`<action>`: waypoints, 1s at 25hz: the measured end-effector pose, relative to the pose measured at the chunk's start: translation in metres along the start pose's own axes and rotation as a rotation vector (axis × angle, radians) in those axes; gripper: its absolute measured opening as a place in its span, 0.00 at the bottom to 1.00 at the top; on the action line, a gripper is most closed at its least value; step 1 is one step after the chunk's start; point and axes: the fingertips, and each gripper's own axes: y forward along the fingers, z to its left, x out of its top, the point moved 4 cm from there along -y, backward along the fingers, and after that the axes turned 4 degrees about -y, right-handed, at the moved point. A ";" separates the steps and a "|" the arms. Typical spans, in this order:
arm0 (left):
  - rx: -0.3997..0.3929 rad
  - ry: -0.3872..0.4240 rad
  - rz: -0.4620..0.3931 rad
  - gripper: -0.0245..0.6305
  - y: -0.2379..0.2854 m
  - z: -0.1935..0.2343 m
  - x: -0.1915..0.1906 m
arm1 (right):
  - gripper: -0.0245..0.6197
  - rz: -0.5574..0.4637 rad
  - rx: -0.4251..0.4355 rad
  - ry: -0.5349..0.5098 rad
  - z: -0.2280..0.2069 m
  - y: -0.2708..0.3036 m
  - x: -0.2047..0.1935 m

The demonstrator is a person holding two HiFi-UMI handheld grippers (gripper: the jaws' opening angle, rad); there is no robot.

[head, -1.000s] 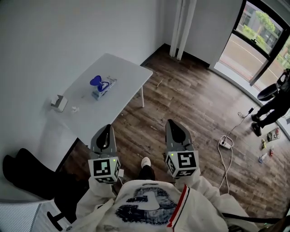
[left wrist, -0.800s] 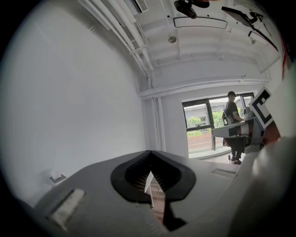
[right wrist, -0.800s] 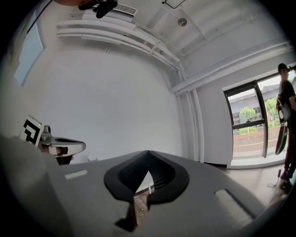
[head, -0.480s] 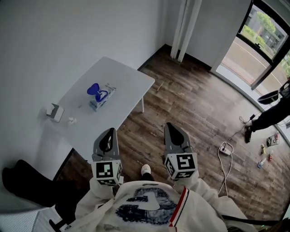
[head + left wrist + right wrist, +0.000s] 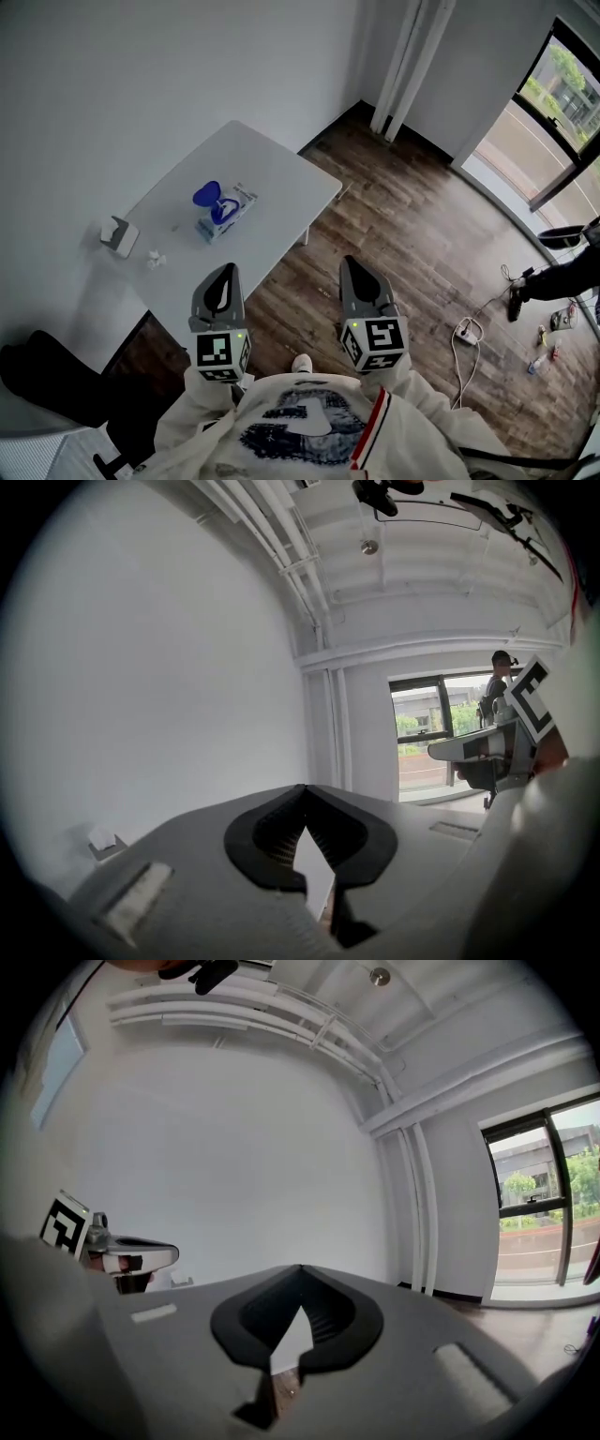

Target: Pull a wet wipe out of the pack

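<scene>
Wipe pack [image 5: 228, 212] lies on table [image 5: 286, 173], long axis lower-left to upper-right.

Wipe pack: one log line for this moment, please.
wipe pack: on table, untouched | left gripper: shut, empty | right gripper: shut, empty

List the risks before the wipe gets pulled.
The white-and-blue wet wipe pack lies loose on the white table; a one-gripper pull may lift the whole pack. The left gripper and right gripper are both shut and short of the table; reaching in without opening would likely just nudge the pack.
</scene>
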 end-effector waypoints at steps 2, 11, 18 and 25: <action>0.012 -0.009 -0.003 0.04 0.006 0.008 0.001 | 0.05 0.008 0.012 -0.008 0.002 0.012 0.002; 0.090 -0.035 -0.034 0.04 0.029 0.036 0.008 | 0.05 0.016 0.090 -0.052 0.004 0.061 0.018; 0.212 -0.039 0.010 0.04 0.050 0.053 -0.001 | 0.05 0.027 0.208 -0.044 -0.004 0.118 0.014; 0.343 -0.054 0.052 0.04 0.086 0.074 -0.003 | 0.05 0.030 0.349 -0.047 -0.007 0.197 0.023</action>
